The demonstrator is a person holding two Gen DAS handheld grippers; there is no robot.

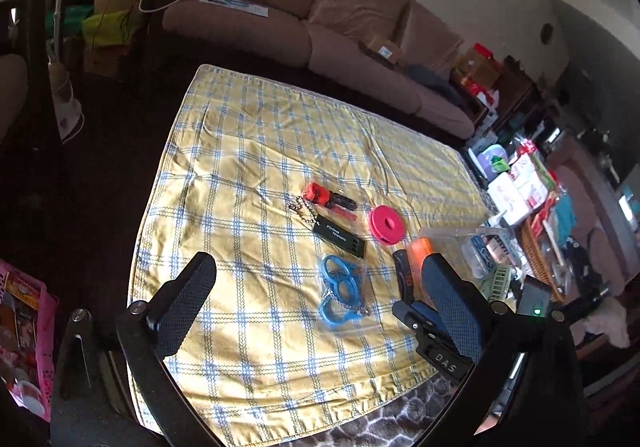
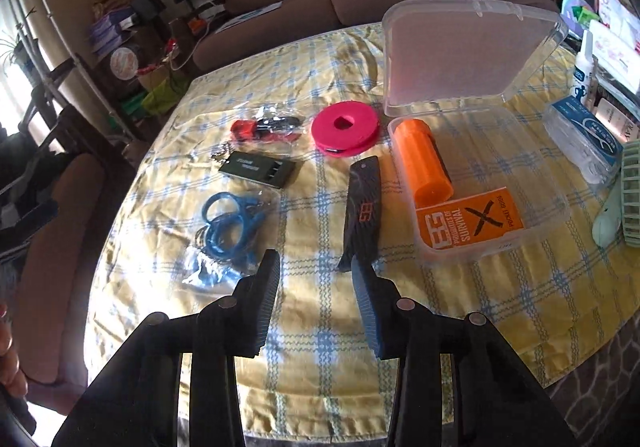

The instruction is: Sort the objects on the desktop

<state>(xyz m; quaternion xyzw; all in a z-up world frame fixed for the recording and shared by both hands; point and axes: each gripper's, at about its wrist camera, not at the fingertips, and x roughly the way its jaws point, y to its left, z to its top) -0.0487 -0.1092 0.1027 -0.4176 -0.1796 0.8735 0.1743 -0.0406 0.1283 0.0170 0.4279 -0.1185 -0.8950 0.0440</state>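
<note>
On the yellow checked cloth (image 2: pixel 312 367) lie a black folding knife (image 2: pixel 360 207), a pink disc (image 2: pixel 346 127), a black whistle on a bead chain (image 2: pixel 260 169), bagged blue rings (image 2: pixel 228 223) and a red-and-black tool (image 2: pixel 264 127). A clear box (image 2: pixel 556 219) stands with its lid up, holding an orange cylinder (image 2: pixel 424 163) and an orange pocket guide (image 2: pixel 468 223). My right gripper (image 2: pixel 314 259) is open and empty, its right fingertip beside the knife's near end. My left gripper (image 1: pixel 319 261) hangs wide open over the blue rings (image 1: pixel 340 283), holding nothing.
A floss pack (image 2: pixel 584 139), a white bottle (image 2: pixel 586 59) and a green fan (image 2: pixel 628 207) crowd the cloth's right side. A wicker basket (image 1: pixel 536 259) and clutter lie beyond. A brown sofa (image 1: pixel 320 7) stands behind the table. A hand (image 2: pixel 8 347) shows at the left edge.
</note>
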